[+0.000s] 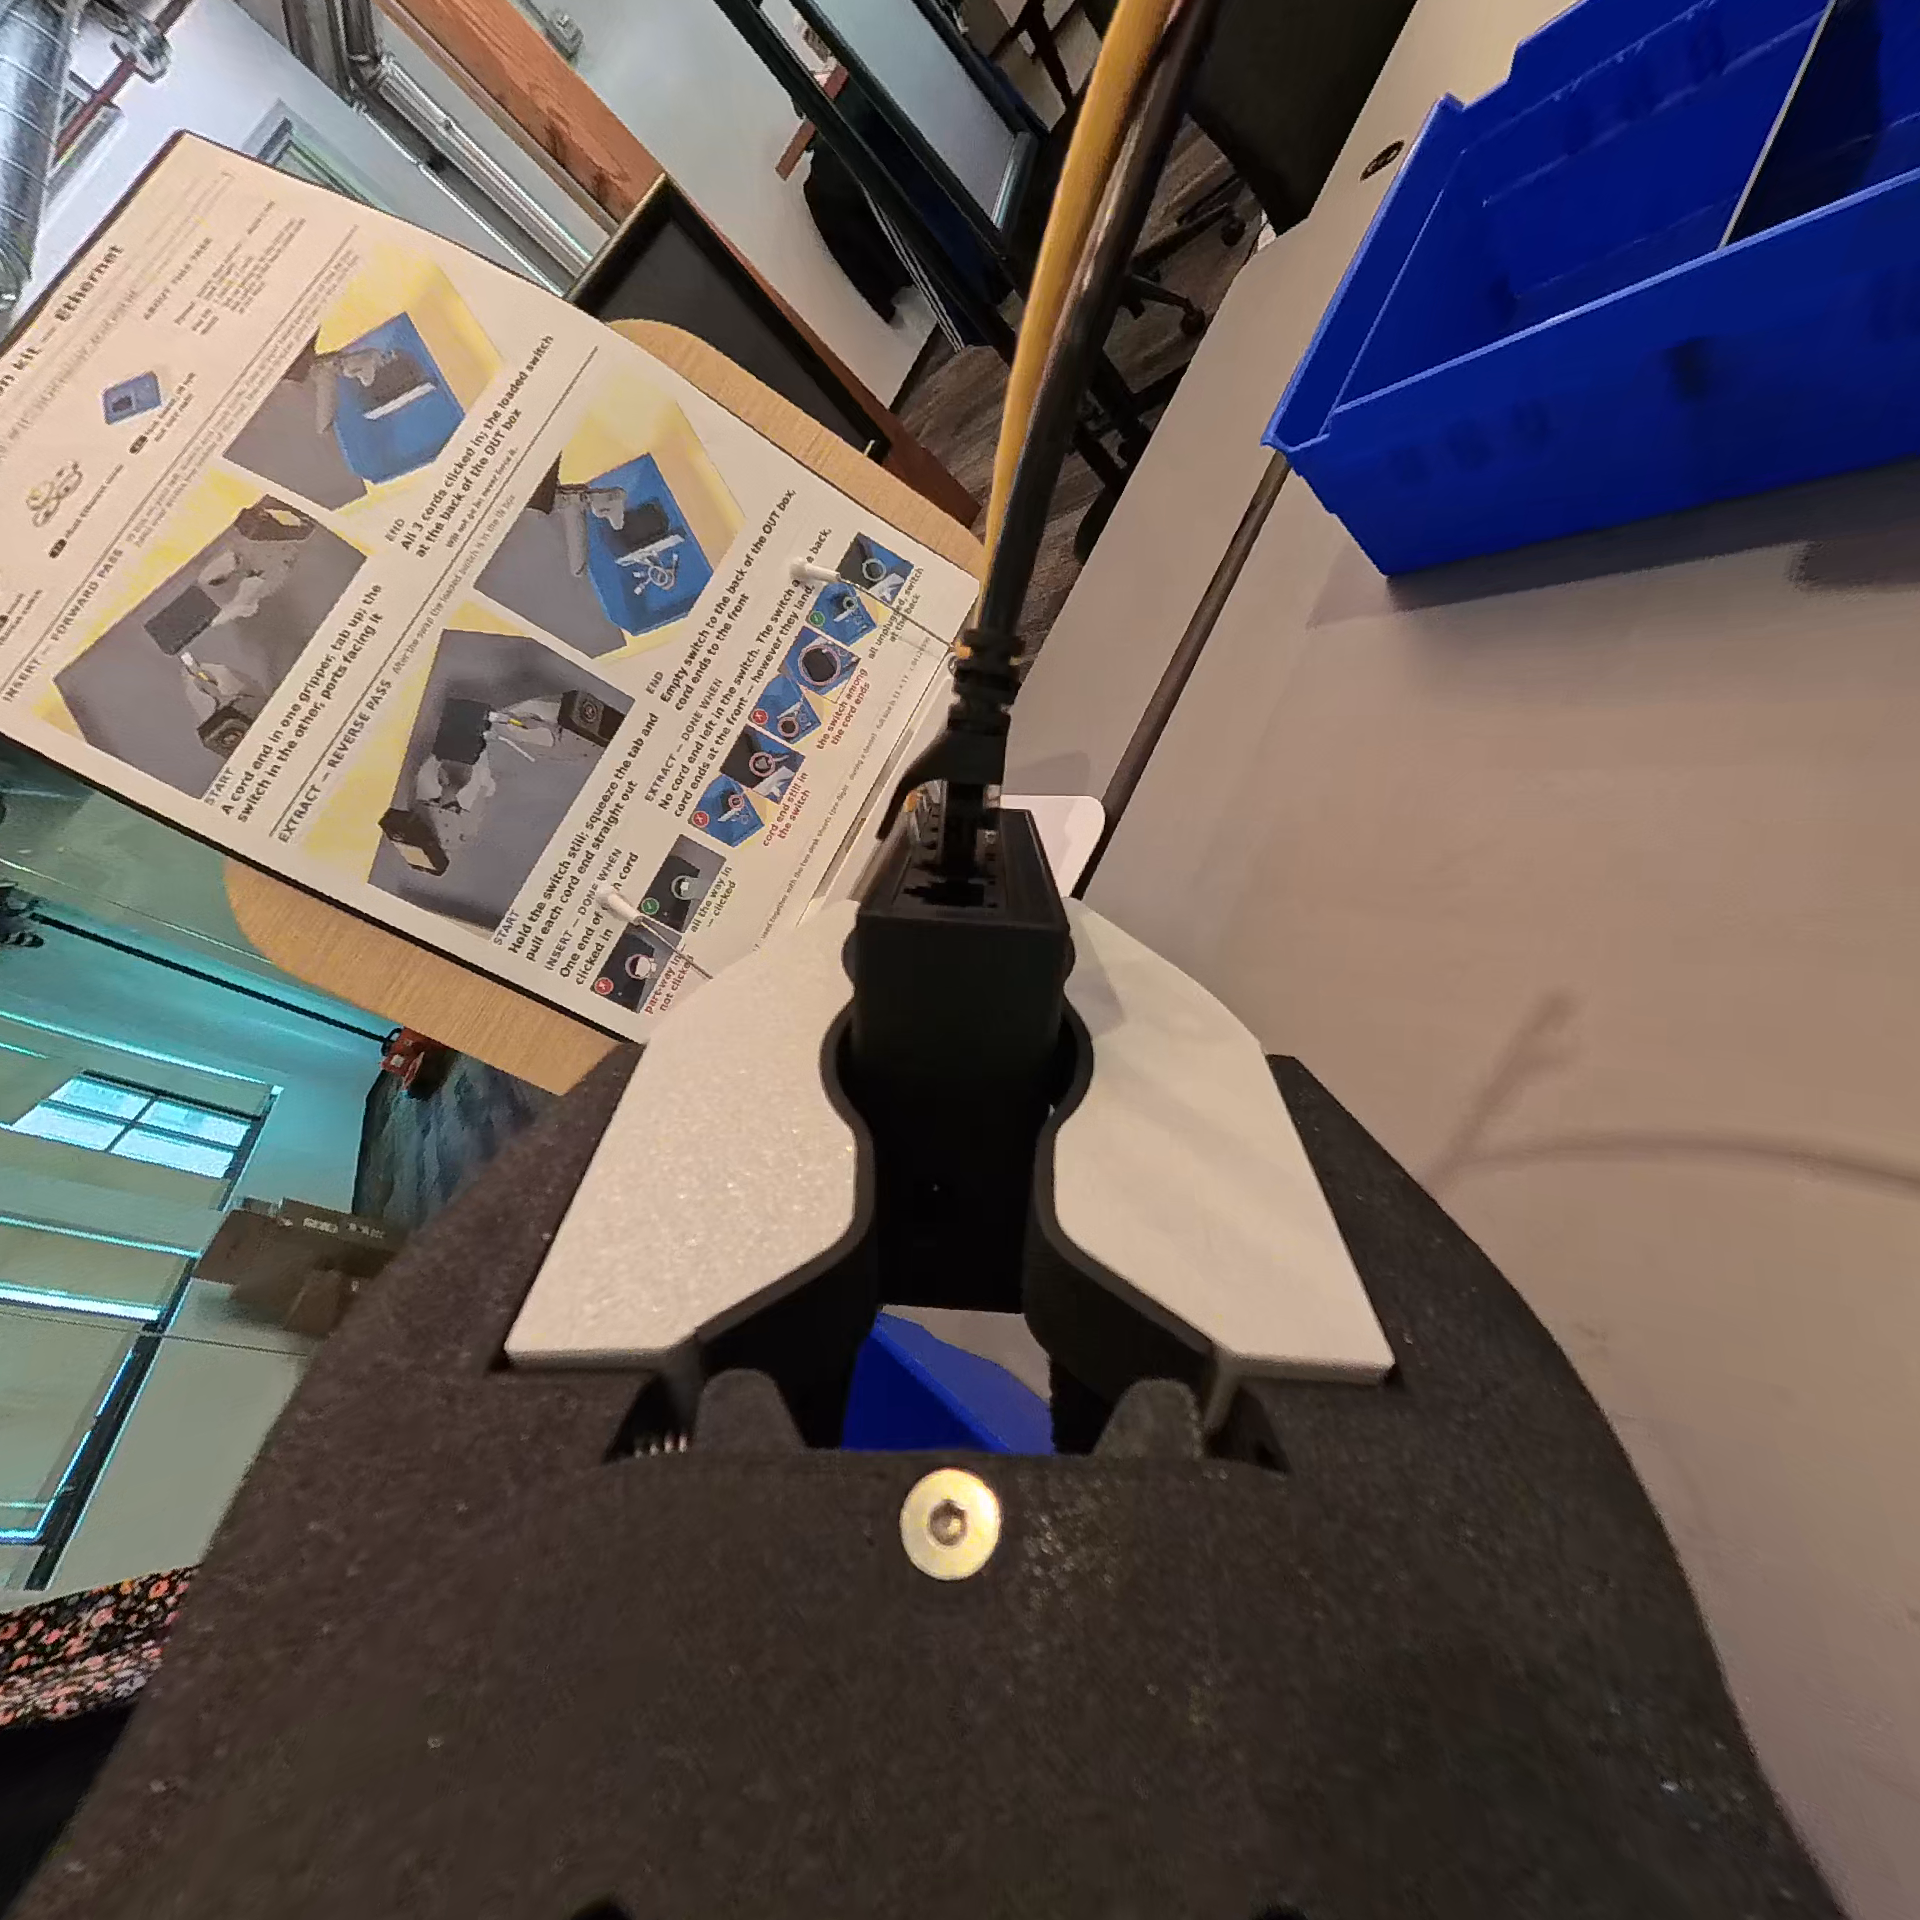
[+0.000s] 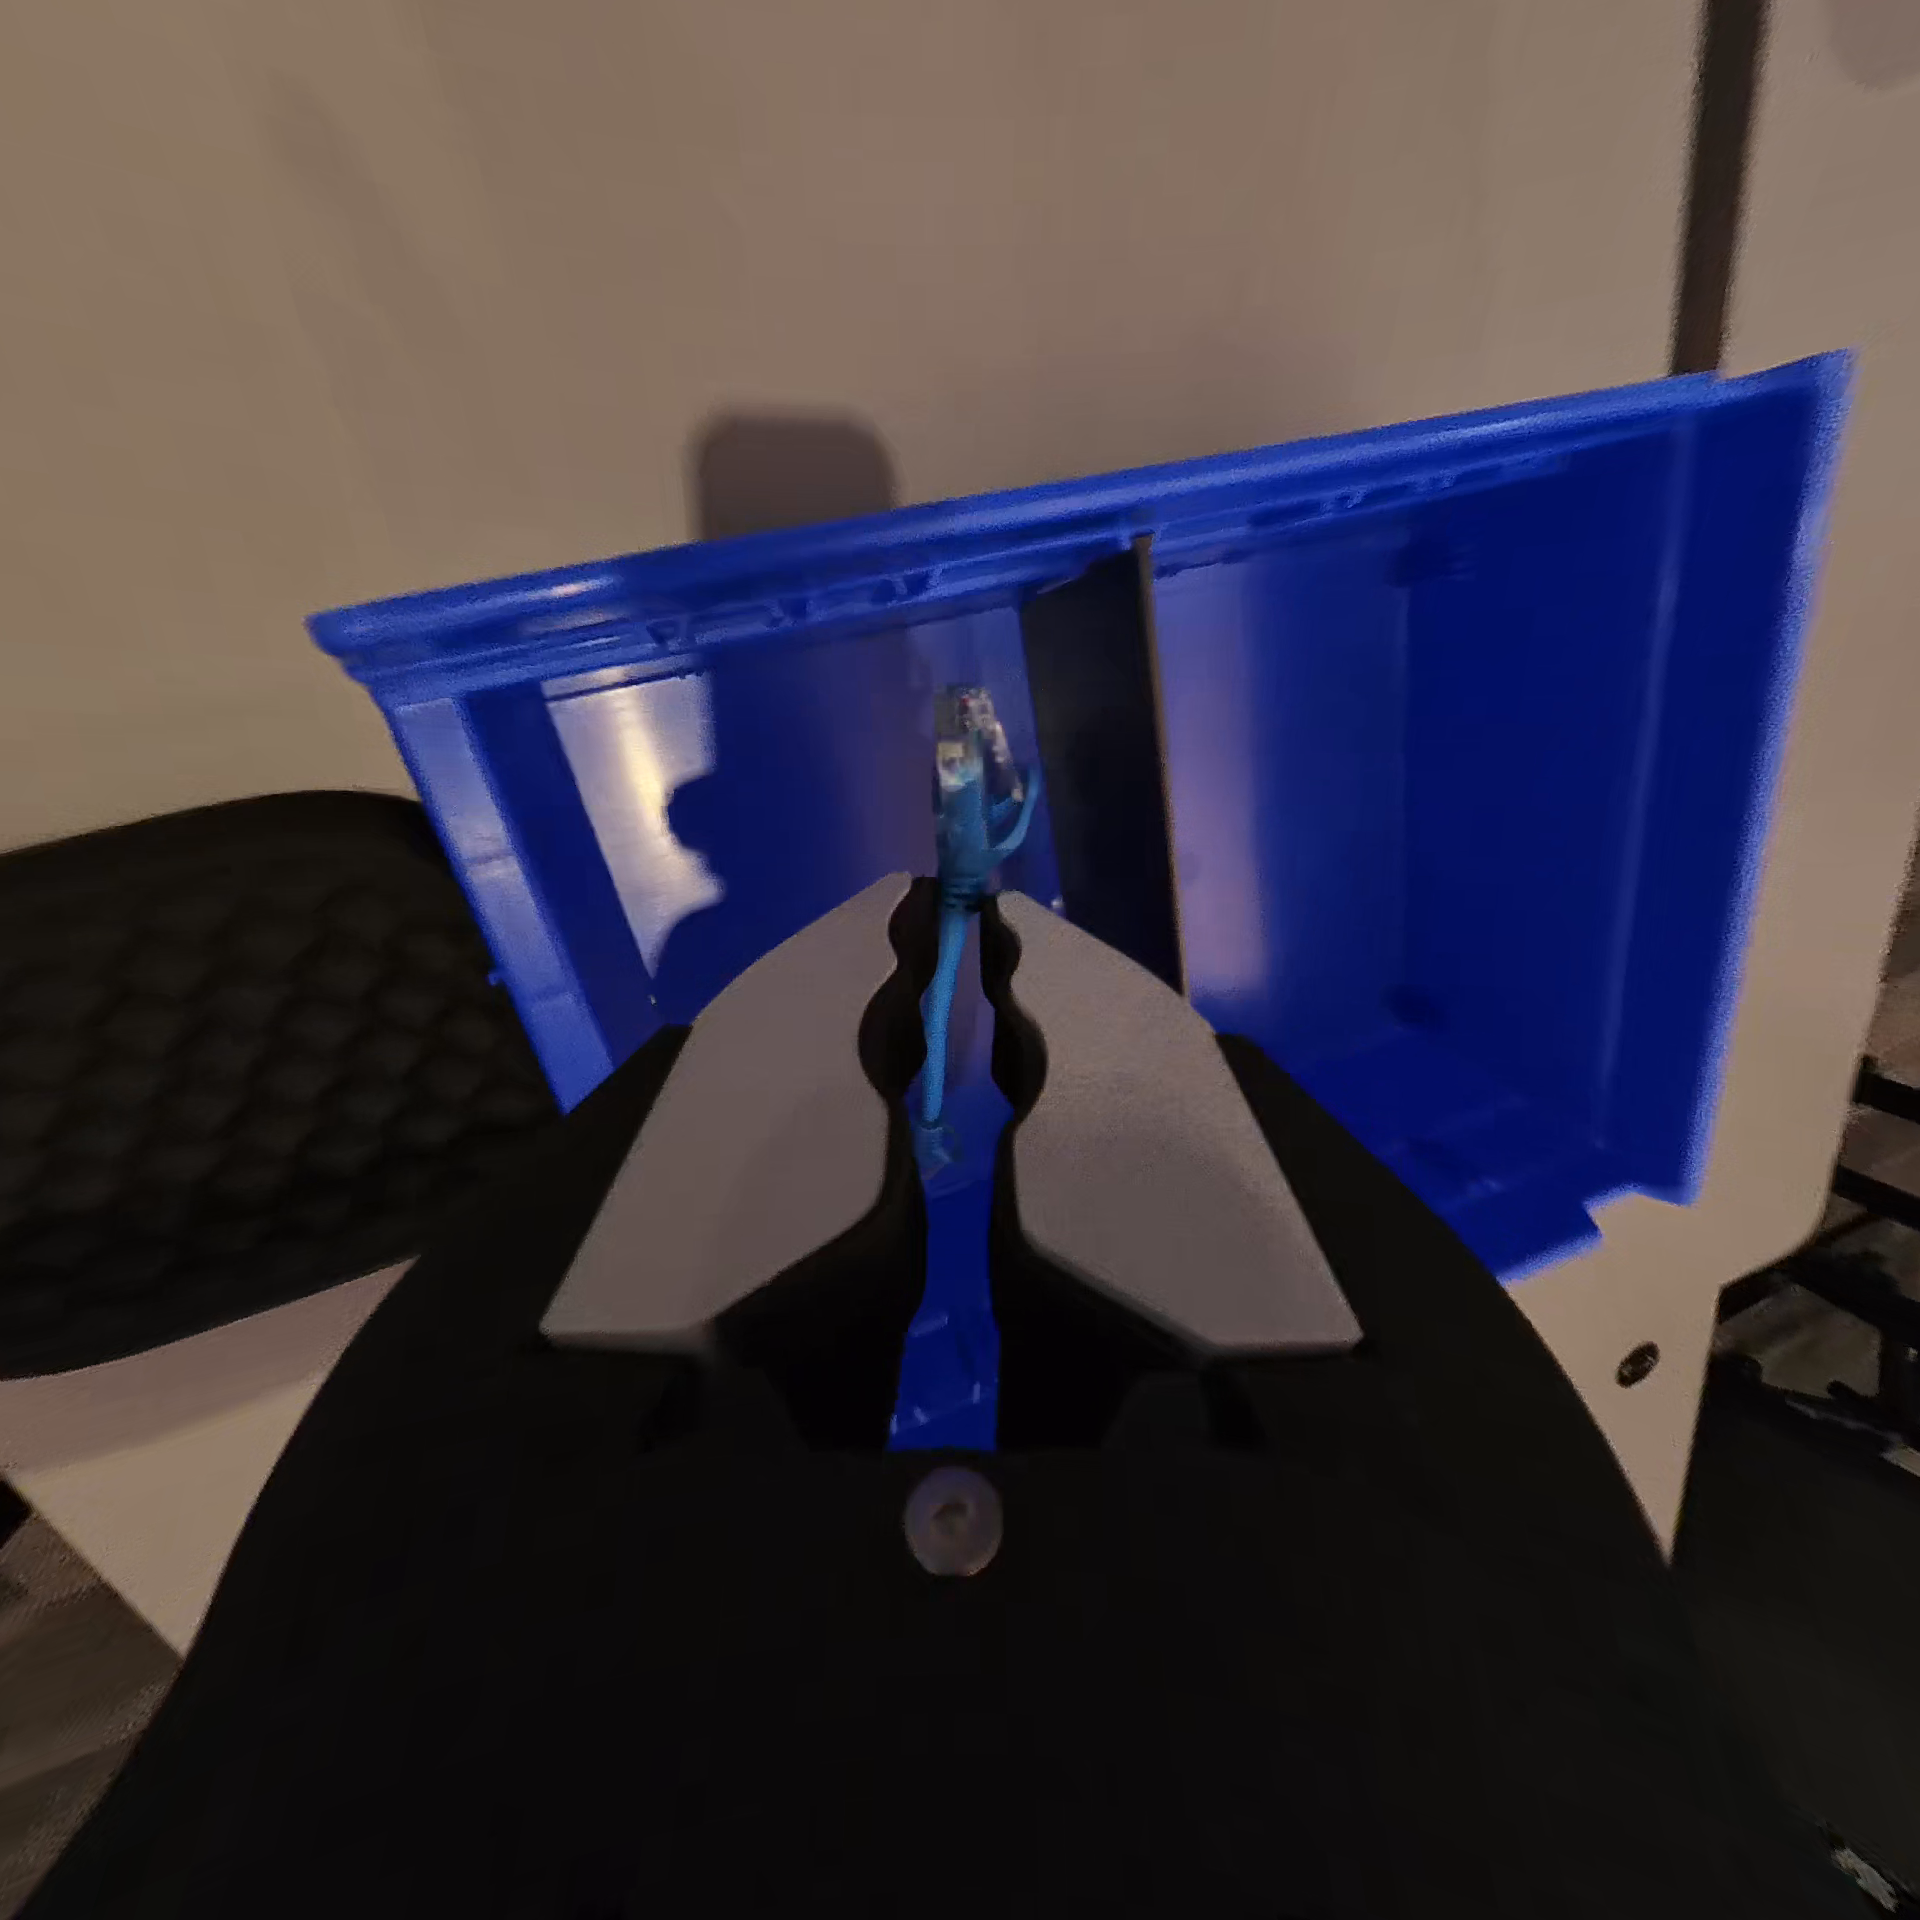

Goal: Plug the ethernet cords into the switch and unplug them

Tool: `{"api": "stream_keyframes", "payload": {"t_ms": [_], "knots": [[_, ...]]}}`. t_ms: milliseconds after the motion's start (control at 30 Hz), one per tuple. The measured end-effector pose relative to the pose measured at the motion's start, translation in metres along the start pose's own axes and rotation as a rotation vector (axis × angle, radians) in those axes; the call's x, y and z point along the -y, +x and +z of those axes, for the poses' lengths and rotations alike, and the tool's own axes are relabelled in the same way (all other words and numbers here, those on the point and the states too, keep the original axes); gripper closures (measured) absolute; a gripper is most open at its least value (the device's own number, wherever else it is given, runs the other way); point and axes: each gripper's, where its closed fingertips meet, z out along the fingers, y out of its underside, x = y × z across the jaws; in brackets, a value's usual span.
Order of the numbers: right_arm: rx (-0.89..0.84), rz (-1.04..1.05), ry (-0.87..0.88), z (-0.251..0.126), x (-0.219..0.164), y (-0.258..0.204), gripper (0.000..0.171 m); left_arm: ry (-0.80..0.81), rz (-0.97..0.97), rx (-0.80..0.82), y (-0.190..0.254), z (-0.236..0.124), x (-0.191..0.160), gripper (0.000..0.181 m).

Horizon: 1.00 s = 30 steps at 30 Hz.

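In the left wrist view my left gripper (image 1: 961,935) is shut on a black network switch (image 1: 961,987), held with its ports facing away. A black cord (image 1: 982,707) is plugged into a port, and a yellow cord (image 1: 1049,270) runs up beside it; its plug is hidden behind the black one. In the right wrist view my right gripper (image 2: 951,894) is shut on a blue ethernet cord (image 2: 951,987), with its clear plug (image 2: 966,738) sticking out past the fingertips, over a blue bin (image 2: 1455,831).
A blue divided bin (image 1: 1621,343) stands on the grey table (image 1: 1507,935) at the right. A printed instruction sheet (image 1: 416,582) leans on a wooden board at the left. A black mesh chair seat (image 2: 208,1039) sits left of the bin in the right wrist view. The tips of one gripper are about 35 cm away from the tips of the other.
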Motion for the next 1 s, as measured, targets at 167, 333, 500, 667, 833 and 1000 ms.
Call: {"api": "stream_keyframes", "payload": {"t_ms": [167,333,500,667,833,1000], "knots": [[0.100,0.003,-0.057,0.040,-0.015,-0.010,0.164,0.009,0.002,0.001,-0.001,-0.001,0.003,0.152],[0.138,-0.012,-0.113,0.062,-0.032,-0.017,0.165,0.013,0.017,0.003,0.001,-0.002,0.007,0.152],[0.087,0.006,-0.045,0.058,-0.028,-0.013,0.152,0.018,0.017,-0.004,0.003,-0.001,0.007,0.153],[-0.062,0.024,0.140,0.001,0.001,0.008,0.151,0.066,0.000,-0.033,0.007,-0.001,0.012,0.152],[-0.303,-0.095,0.542,-0.123,0.115,0.025,0.149,0.169,-0.047,-0.079,0.014,-0.005,0.029,0.153],[-0.393,-0.274,0.685,-0.193,0.216,0.013,0.142,0.277,-0.057,-0.132,0.024,-0.015,0.050,0.153]]}}
